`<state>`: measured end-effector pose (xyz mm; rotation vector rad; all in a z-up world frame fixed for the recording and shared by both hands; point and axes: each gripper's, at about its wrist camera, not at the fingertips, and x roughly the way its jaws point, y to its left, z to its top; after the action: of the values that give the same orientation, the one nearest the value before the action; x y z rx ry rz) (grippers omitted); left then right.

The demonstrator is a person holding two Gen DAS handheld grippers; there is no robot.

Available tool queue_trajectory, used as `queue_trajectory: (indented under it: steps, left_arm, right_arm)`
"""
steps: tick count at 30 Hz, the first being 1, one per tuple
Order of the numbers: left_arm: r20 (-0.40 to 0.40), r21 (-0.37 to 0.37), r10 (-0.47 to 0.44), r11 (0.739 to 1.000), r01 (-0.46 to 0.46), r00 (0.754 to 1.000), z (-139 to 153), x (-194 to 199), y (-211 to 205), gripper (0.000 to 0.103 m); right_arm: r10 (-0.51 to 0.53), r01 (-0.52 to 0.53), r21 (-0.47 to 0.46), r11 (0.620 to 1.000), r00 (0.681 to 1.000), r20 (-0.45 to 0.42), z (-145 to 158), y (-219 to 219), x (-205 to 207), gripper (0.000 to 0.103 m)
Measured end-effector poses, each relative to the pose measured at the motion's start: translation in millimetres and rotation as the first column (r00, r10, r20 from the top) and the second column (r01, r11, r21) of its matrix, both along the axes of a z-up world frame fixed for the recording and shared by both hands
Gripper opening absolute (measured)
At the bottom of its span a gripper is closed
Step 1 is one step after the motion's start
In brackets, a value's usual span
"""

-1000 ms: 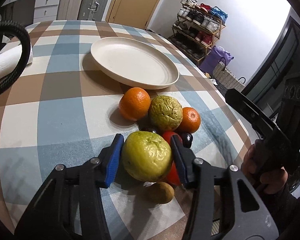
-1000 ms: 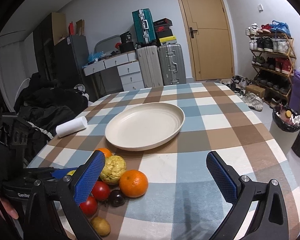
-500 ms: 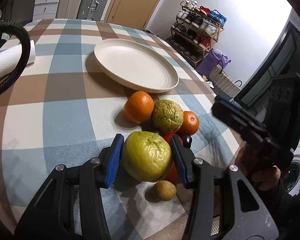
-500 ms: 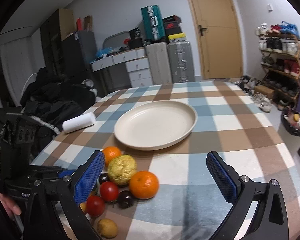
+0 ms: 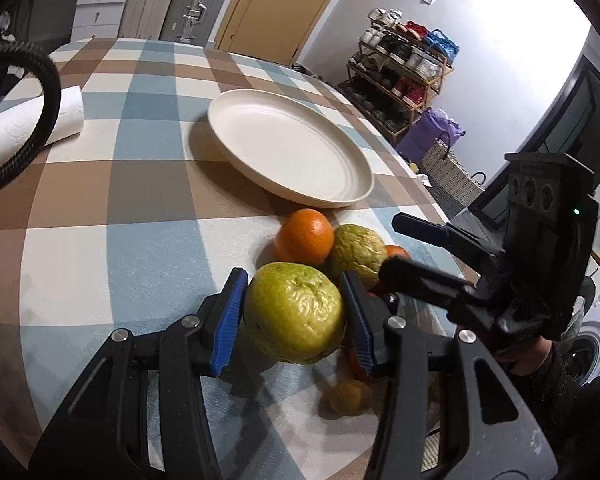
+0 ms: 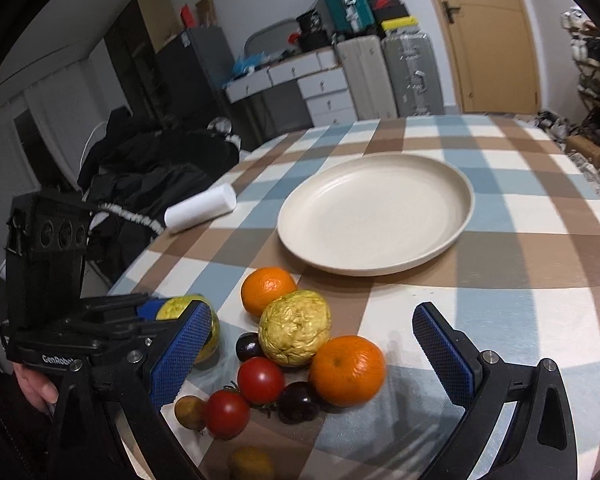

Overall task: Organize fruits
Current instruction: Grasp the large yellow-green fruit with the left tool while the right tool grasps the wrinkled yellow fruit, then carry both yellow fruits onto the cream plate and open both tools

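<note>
The right gripper (image 6: 316,356) has swung in over the fruit pile since a second ago, jaws spread wide with nothing between them. The left gripper (image 5: 294,318) is pinching the wrinkly green fruit (image 5: 294,318), lifted just off the checked tablecloth (image 5: 100,208) (blue pads on both sides). The pile sits just in front of the cream plate (image 6: 374,220): two oranges (image 6: 347,370), tomatoes (image 6: 261,380), another wrinkly fruit (image 6: 295,328).
</note>
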<state>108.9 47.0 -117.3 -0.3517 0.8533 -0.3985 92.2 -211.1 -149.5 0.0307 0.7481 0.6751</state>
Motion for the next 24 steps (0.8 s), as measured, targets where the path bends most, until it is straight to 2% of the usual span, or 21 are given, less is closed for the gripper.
queue_trajectory:
  steps: [7,9,11,13,15,17,21,23,24]
  left_arm:
    - [-0.015,0.003,0.023,1.000,-0.023,1.000,-3.2,8.2,8.8,0.045]
    - [-0.014,0.000,0.030,1.000,-0.030,0.999,-3.2,9.3,10.3,0.045]
    - [-0.017,-0.003,0.035,0.999,-0.035,0.999,-4.2,11.3,12.0,0.045]
    - [-0.018,-0.005,0.043,0.999,-0.043,0.999,-4.5,10.9,13.2,0.045]
    - [-0.017,-0.004,0.051,0.999,-0.051,0.999,-4.2,12.3,13.9,0.045]
    - [-0.019,-0.009,0.053,0.999,-0.053,0.998,-4.7,13.2,13.9,0.045]
    - [-0.015,-0.006,0.051,0.999,-0.051,0.999,-3.1,14.2,13.6,0.045]
    - [-0.009,-0.003,0.053,0.999,-0.053,0.999,-1.4,13.6,13.7,0.045]
    - [-0.007,-0.002,0.054,0.999,-0.054,0.999,-0.7,13.7,13.8,0.045]
  right_arm:
    - [0.073,-0.072,-0.107,0.992,0.997,-0.001,-3.1,23.7,5.7,0.102]
    - [0.083,-0.081,-0.146,0.986,0.997,0.005,-3.0,30.1,7.2,0.097]
    - [0.110,-0.111,-0.188,0.976,0.994,-0.017,-4.4,37.0,12.2,0.086]
    - [0.132,-0.138,-0.210,0.968,0.990,-0.041,-6.3,40.3,16.7,0.082]
    - [0.135,-0.146,-0.220,0.965,0.989,-0.065,-8.7,41.3,19.6,0.082]
    - [0.133,-0.150,-0.225,0.963,0.987,-0.090,-11.6,41.8,22.4,0.071]
    - [0.119,-0.144,-0.209,0.967,0.985,-0.127,-14.8,41.3,26.0,0.060]
    - [0.117,-0.141,-0.196,0.970,0.984,-0.132,-12.7,40.8,26.4,0.049]
    - [0.118,-0.143,-0.190,0.971,0.983,-0.138,-11.7,40.5,26.6,0.048]
